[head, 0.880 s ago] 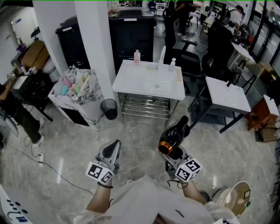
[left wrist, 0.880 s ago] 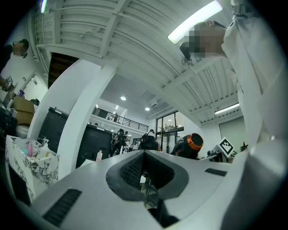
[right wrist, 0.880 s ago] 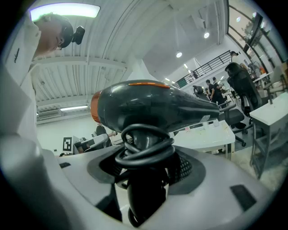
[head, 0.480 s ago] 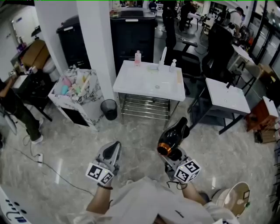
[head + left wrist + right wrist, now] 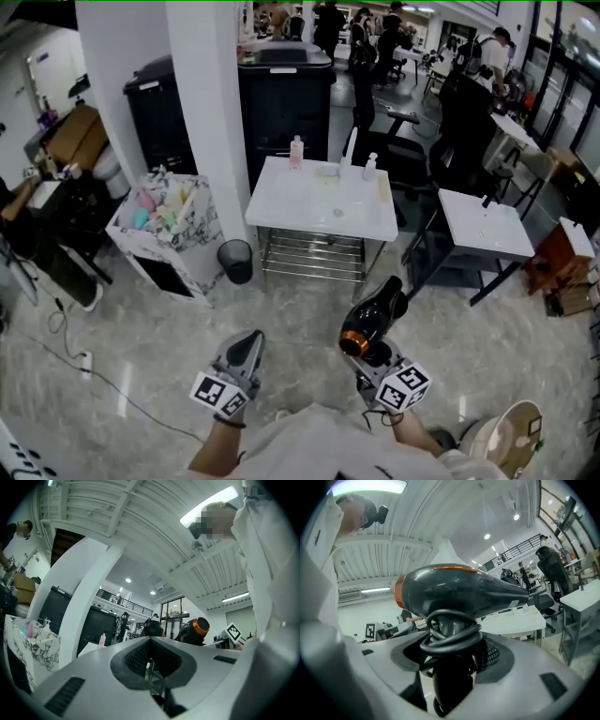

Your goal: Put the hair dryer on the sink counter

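Note:
The black hair dryer [image 5: 373, 319], with an orange ring at its back end, points toward the white sink counter [image 5: 300, 202] further ahead. My right gripper [image 5: 374, 354] is shut on its handle, which has the cord wound around it. In the right gripper view the hair dryer [image 5: 459, 595] lies across the top of the right gripper [image 5: 452, 667], and the sink counter [image 5: 513, 620] shows beyond it. My left gripper [image 5: 247, 341] is held beside it on the left, shut, with nothing in it. In the left gripper view the left gripper [image 5: 150, 641] is in front and the hair dryer [image 5: 194, 629] to the right.
A pink bottle [image 5: 297, 150], a white bottle [image 5: 370, 166] and a faucet [image 5: 349, 141] stand at the counter's far edge. A white pillar [image 5: 202, 112], a patterned bin [image 5: 159, 220] and a small black waste bin [image 5: 234, 261] are left of it. A second white table [image 5: 487, 225] stands right.
The sink counter and room have shifted slightly down in the head view, as if I stepped closer. Both grippers keep their places, and the hair dryer stays in the right one.

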`<state>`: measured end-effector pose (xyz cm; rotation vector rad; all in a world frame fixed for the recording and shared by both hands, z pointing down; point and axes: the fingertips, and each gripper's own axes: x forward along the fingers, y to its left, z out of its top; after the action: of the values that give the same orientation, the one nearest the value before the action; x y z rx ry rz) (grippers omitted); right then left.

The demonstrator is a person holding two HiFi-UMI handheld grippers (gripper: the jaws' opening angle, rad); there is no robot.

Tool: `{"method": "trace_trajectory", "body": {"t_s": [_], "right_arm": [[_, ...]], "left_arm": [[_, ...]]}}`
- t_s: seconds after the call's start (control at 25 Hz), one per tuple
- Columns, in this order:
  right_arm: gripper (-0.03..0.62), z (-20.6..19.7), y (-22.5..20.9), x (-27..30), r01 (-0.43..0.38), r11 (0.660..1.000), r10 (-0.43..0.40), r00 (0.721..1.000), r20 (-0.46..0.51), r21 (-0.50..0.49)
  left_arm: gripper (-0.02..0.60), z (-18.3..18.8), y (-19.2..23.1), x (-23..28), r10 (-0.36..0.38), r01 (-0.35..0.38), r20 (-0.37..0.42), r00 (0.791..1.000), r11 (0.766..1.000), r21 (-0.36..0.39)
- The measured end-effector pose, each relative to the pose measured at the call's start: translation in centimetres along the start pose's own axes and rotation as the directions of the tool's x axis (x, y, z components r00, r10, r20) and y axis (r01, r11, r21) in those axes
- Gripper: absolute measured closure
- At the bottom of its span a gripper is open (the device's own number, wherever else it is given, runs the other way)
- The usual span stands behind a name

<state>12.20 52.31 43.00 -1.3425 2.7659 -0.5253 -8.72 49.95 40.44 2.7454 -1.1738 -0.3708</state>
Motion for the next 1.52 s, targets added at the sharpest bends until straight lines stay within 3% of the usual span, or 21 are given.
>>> {"method": "trace_trajectory", "body": {"t_s": [0.48,0.8,1.16,1.52], "right_arm": [[0.303,-1.2,2.0,3.3,0.029,1.0,-0.029,1.0,0.007,0.003],[0.303,-1.0,1.5,6.8,0.002,1.0,-0.002,1.0,-0.006,-0.007],[0.303,0.3,-2.6,12.0,-0.035,0.999,0.035,0.999,-0.015,-0.016],[0.303,2.8,-9.3,19.0,-0.084,0.996,0.083,0.995,-0.063,-0.016]], "left_arm": [[0.558,-0.5,4.2,-3.3,-0.005,0.005,-0.027,1.0,1.0,-0.013],[0.558,-0.4,6.7,-1.8,0.0,0.0,-0.024,1.0,1.0,-0.009],[0.558,-0.6,10.5,3.8,0.012,-0.012,-0.016,1.0,1.0,0.016],[0.558,0.3,15.9,12.9,0.039,-0.04,0.009,0.999,0.999,0.024]]}}
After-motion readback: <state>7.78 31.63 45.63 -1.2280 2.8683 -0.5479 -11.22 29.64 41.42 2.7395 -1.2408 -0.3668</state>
